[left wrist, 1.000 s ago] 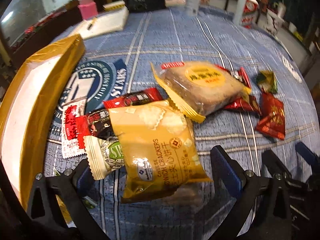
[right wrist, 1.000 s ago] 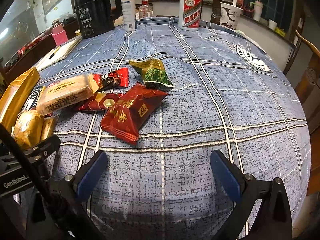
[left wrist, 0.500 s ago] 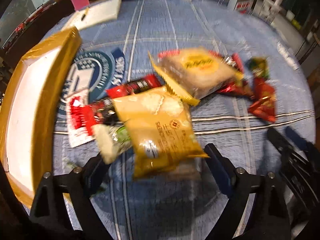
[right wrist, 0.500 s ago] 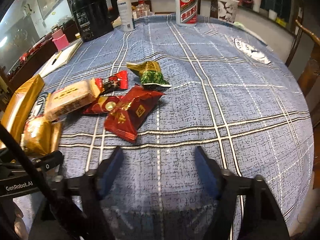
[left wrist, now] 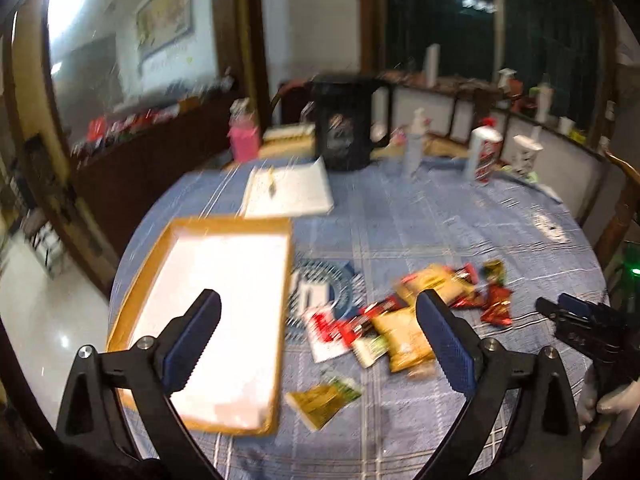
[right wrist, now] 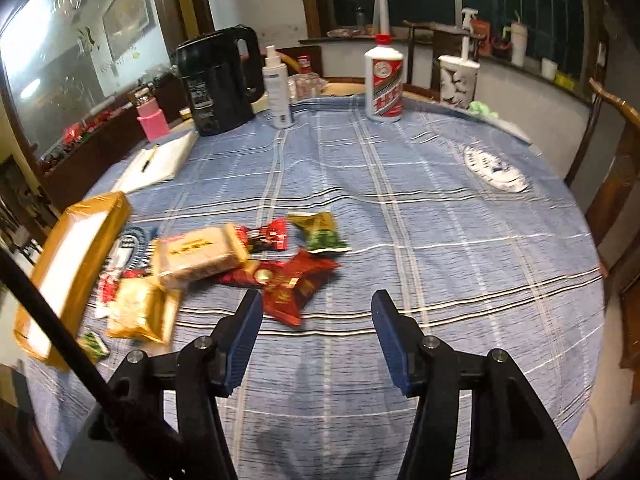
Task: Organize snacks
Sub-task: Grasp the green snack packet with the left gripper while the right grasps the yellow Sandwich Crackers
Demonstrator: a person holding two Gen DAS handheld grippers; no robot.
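Snacks lie in a loose heap on the blue checked tablecloth, none yet in the tray, whose white floor is bare. We start from our own tools. Our left gripper has its jaws opening, nearly at full spread, with nothing between the pads; it hangs above the table, framing the tray at lower left of its view and the heap to the right. Our right gripper has its jaws closing to a middling gap, also empty, with bare cloth beneath it and the red packet just beyond its left pad.

Further out, the heap holds a yellow cracker bag, a clear-wrapped cake bar, a green sachet and small dark red wrappers. A stray green-and-gold packet sits beside the tray's near corner.

We judge all of these light, crinkly and slippery. The crackers and cake are likely crushable, so we would pinch a sealed end or crimped edge, not the middle. The flat sachets offer little to grip; a raised corner seems the best hold.
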